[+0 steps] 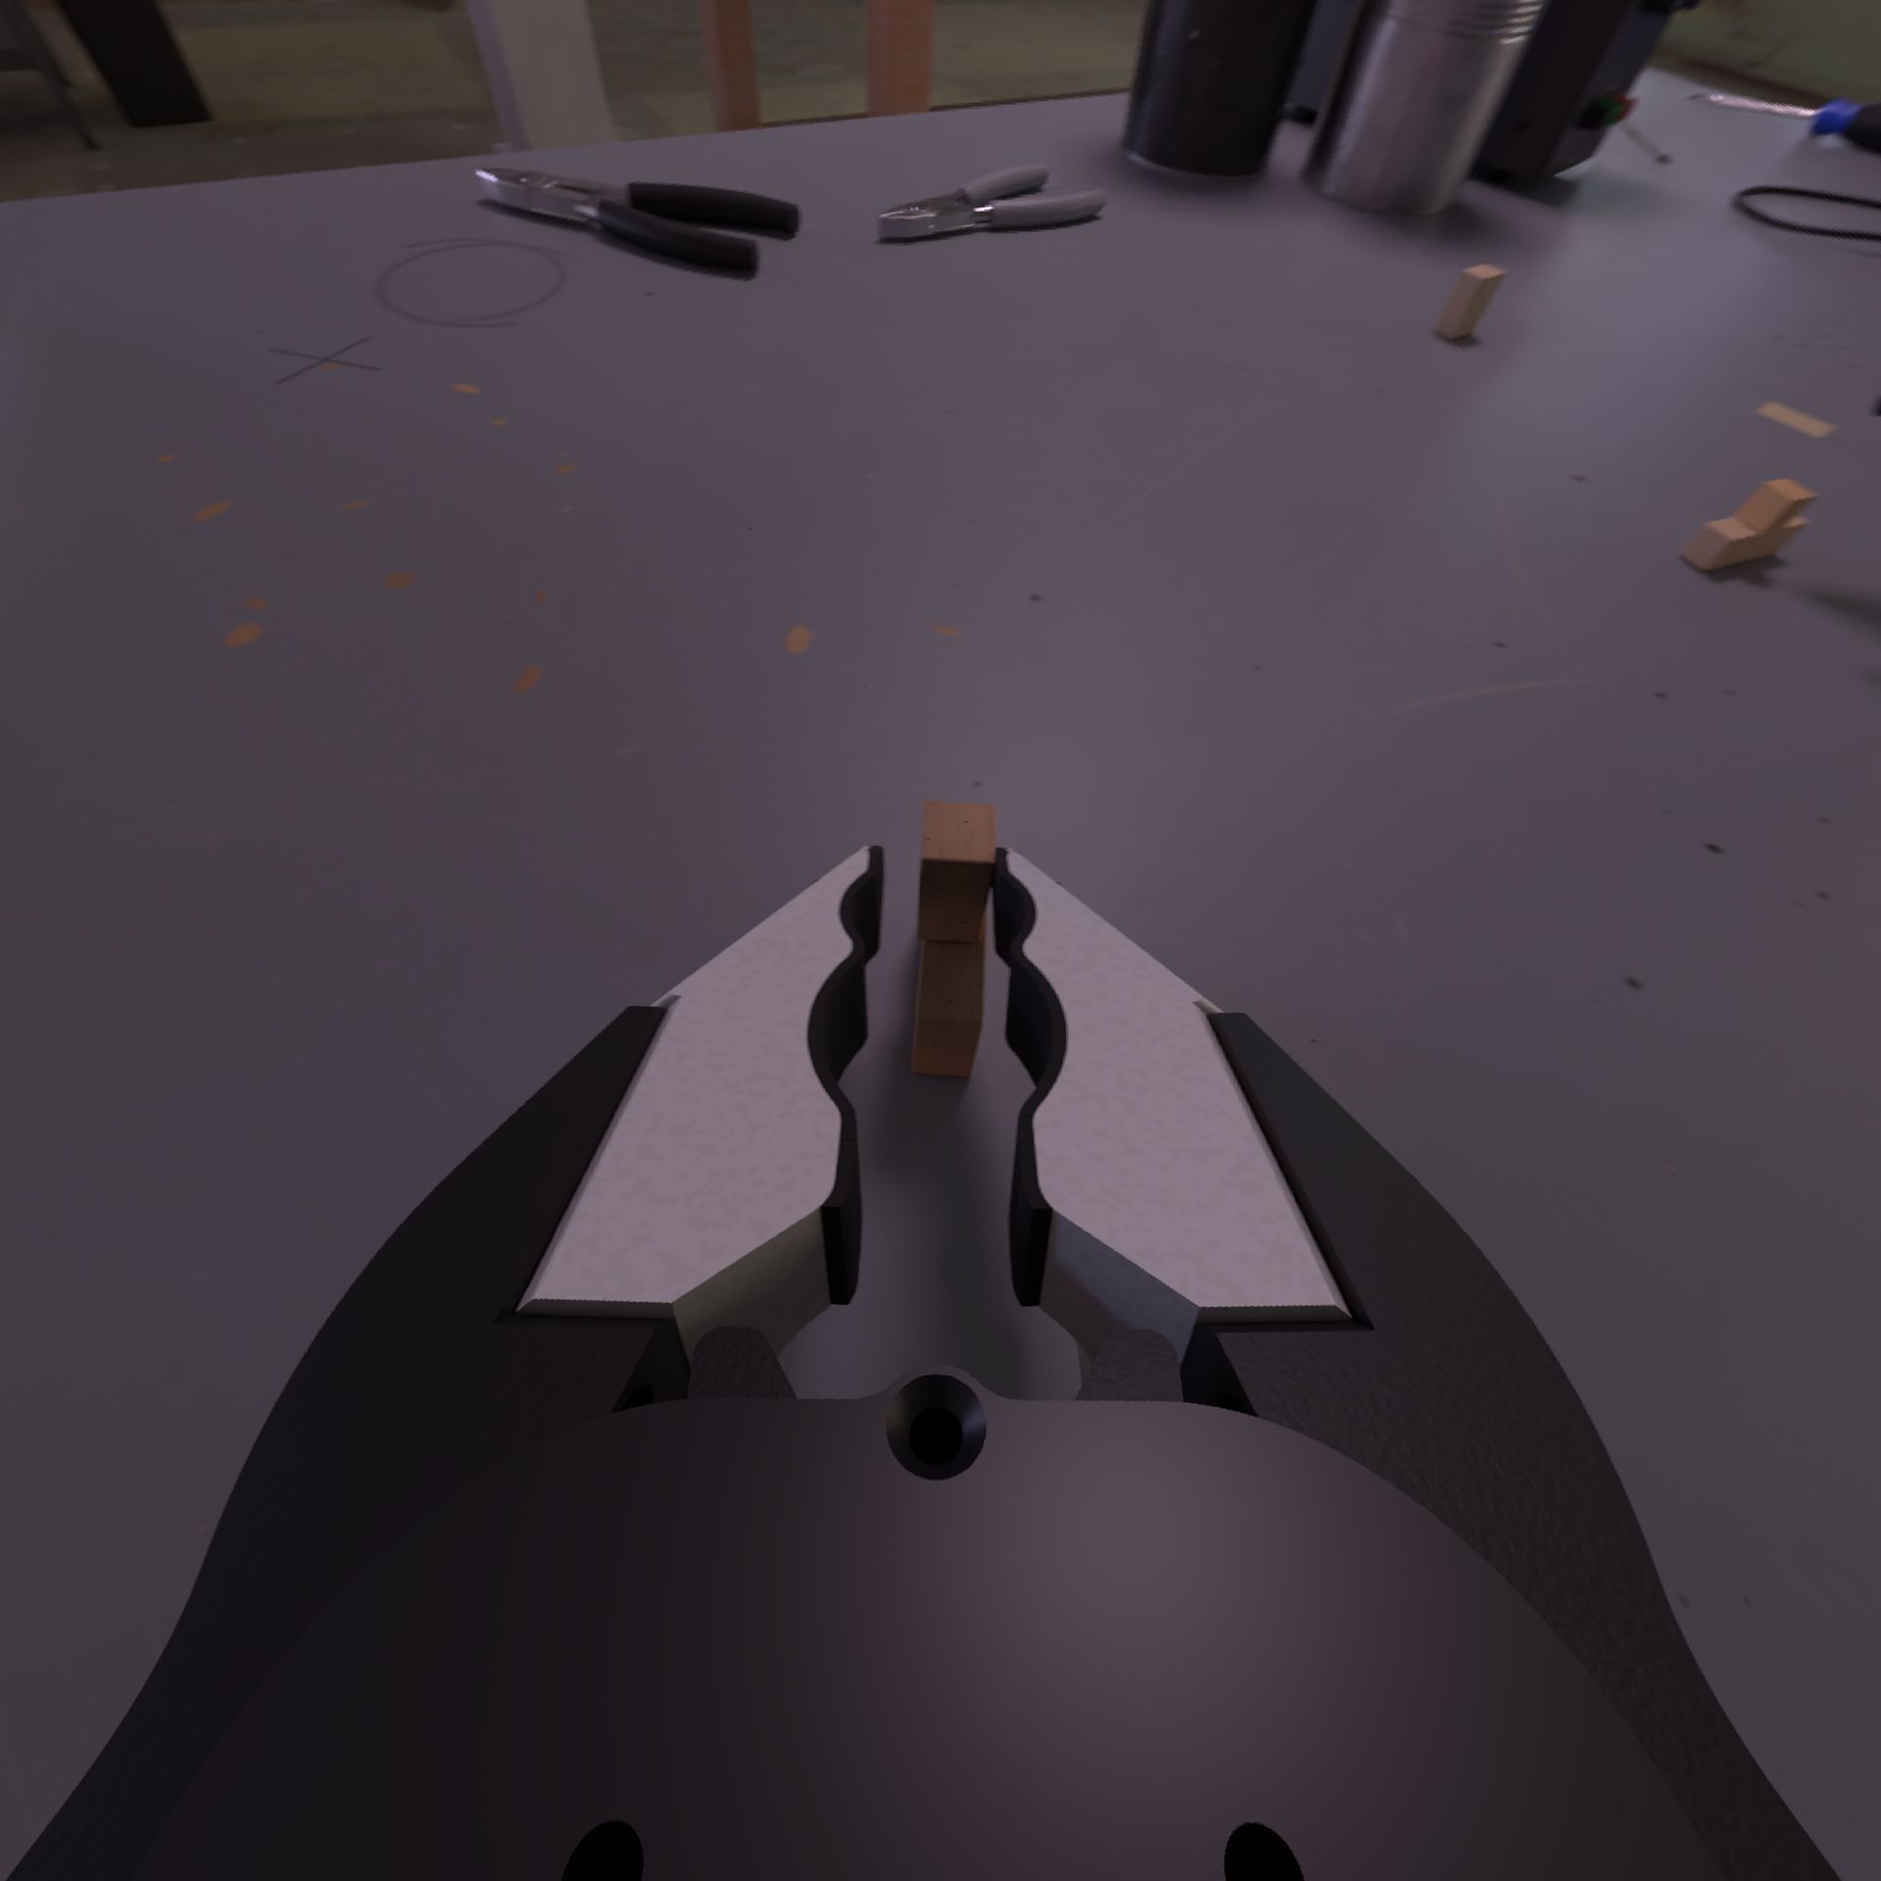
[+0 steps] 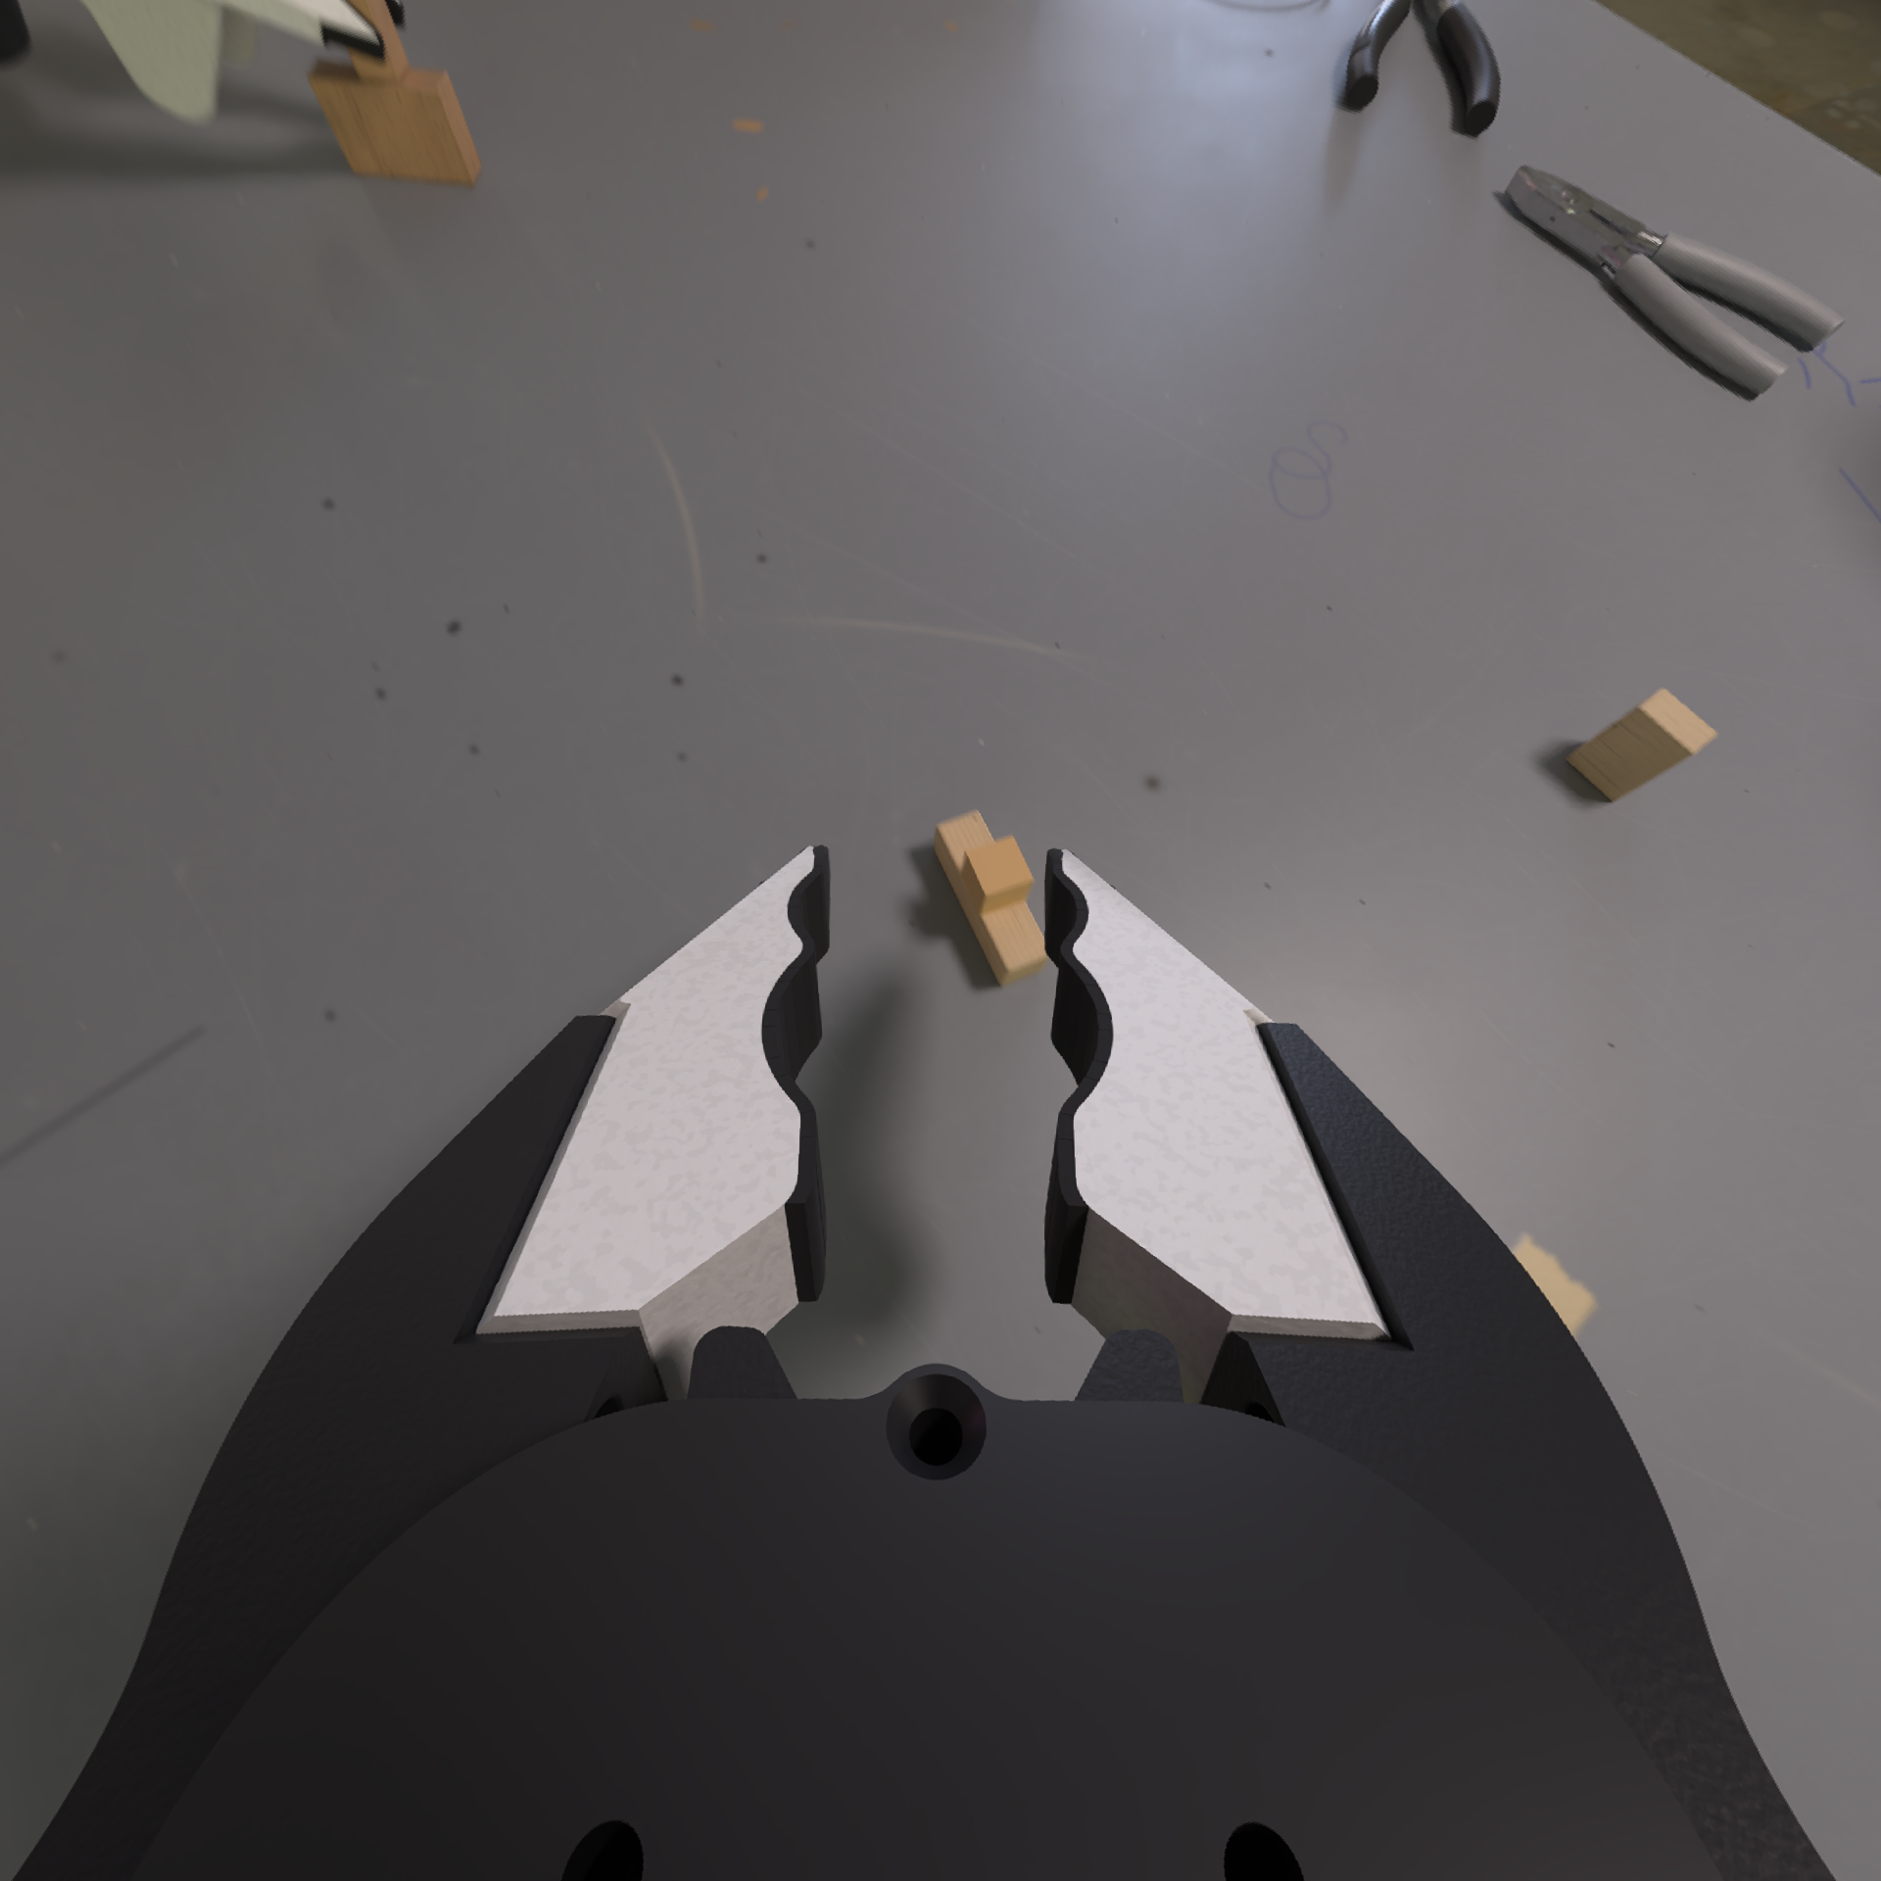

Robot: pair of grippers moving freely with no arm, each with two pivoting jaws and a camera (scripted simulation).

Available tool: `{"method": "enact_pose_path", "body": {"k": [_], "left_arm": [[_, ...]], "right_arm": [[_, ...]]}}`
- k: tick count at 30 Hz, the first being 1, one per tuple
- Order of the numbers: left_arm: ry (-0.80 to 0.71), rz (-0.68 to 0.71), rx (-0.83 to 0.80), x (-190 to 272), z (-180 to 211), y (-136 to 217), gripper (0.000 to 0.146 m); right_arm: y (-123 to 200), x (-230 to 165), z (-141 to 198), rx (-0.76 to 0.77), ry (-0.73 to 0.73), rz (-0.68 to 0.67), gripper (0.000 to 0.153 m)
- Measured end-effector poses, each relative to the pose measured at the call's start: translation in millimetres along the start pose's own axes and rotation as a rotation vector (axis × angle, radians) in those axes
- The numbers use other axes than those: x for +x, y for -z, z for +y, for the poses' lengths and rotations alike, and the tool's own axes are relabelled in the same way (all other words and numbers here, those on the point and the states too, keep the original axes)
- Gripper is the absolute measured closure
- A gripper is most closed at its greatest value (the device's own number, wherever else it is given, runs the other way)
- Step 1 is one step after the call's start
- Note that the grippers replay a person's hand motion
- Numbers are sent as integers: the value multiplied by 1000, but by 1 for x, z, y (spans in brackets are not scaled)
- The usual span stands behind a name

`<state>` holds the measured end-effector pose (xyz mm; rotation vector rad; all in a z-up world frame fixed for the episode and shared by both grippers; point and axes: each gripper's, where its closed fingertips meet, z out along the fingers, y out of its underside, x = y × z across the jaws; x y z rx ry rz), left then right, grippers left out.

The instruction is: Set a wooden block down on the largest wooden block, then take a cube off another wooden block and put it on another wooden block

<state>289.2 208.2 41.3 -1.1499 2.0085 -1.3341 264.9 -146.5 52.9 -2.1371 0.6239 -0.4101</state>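
Observation:
In the left wrist view my left gripper (image 1: 938,855) straddles a small wooden block (image 1: 957,865) that stands on the largest wooden block (image 1: 949,1008), itself upright on the grey table (image 1: 916,570). The jaws are slightly open: the right finger touches the small block and a gap shows on the left. The same stack shows far off in the right wrist view (image 2: 407,122). My right gripper (image 2: 936,855) is open and empty, just above a cube (image 2: 1003,870) resting on a thin long block (image 2: 1013,942). That pair also shows in the left wrist view (image 1: 1751,534).
Black-handled pliers (image 1: 651,214) and grey-handled pliers (image 1: 992,204) lie at the far side of the table, near two cans (image 1: 1425,102). Loose wooden blocks lie to the right (image 2: 1639,743), (image 2: 1557,1293), (image 1: 1469,302).

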Motion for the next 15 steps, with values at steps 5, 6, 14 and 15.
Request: {"method": "enact_pose_path", "body": {"k": [5,6,14,15], "left_arm": [[-7,-79,-47,-1,-3,-5,107],[-7,-77,-34,1,-10,-5,104],[-48,-197,40,-4,-79,-20,89],[-45,-211,48,-5,-85,-23,89]], "right_arm": [[-12,-19,-30,72,-25,-10,118],[-15,-22,-38,90,-22,-6,120],[-44,15,-89,103,-52,249,126],[-45,24,-93,96,-80,293,126]]}}
